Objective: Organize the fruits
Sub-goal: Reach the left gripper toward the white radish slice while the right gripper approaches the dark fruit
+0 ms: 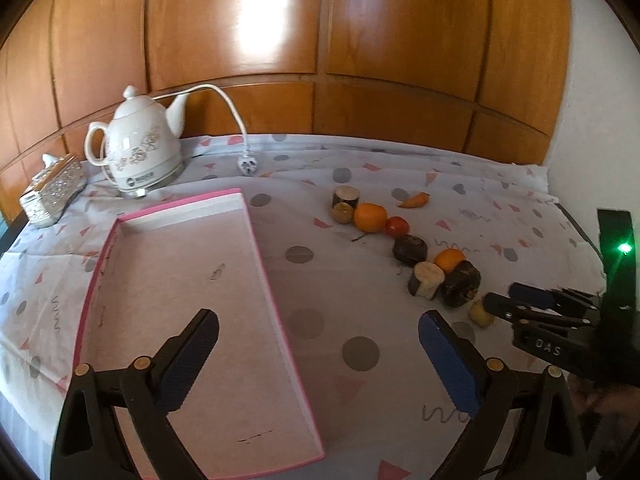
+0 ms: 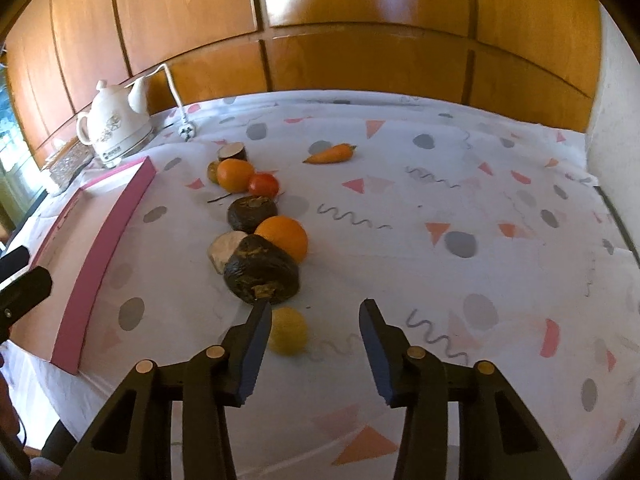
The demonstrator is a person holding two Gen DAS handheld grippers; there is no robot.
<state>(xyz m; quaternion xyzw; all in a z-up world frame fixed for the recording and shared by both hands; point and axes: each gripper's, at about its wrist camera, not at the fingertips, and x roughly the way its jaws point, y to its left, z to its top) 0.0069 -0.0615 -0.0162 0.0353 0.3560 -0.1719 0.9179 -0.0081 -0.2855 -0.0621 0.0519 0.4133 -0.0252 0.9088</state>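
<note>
A line of fruits lies on the patterned cloth: two oranges (image 2: 235, 175) (image 2: 285, 237), a red tomato (image 2: 264, 184), two dark brown fruits (image 2: 262, 270) (image 2: 251, 211), two cut pieces with pale faces (image 2: 225, 250) and a small orange carrot-like piece (image 2: 332, 154). Nearest me is a small yellow fruit (image 2: 289, 336). My right gripper (image 2: 316, 320) stands open around it, its left finger beside the fruit and the right finger apart from it. My left gripper (image 1: 319, 320) hangs open and empty over the right edge of the shallow pink tray (image 1: 256, 240). The left wrist view shows the right gripper (image 1: 502, 296) by the yellow fruit (image 1: 482, 314).
A white kettle (image 1: 138, 148) with its cord and plug (image 1: 248, 166) stands at the back left, beside a glittery box (image 1: 52, 192). Wooden panelling (image 1: 320, 40) closes the back. The table's right edge (image 2: 618, 216) lies near a white wall.
</note>
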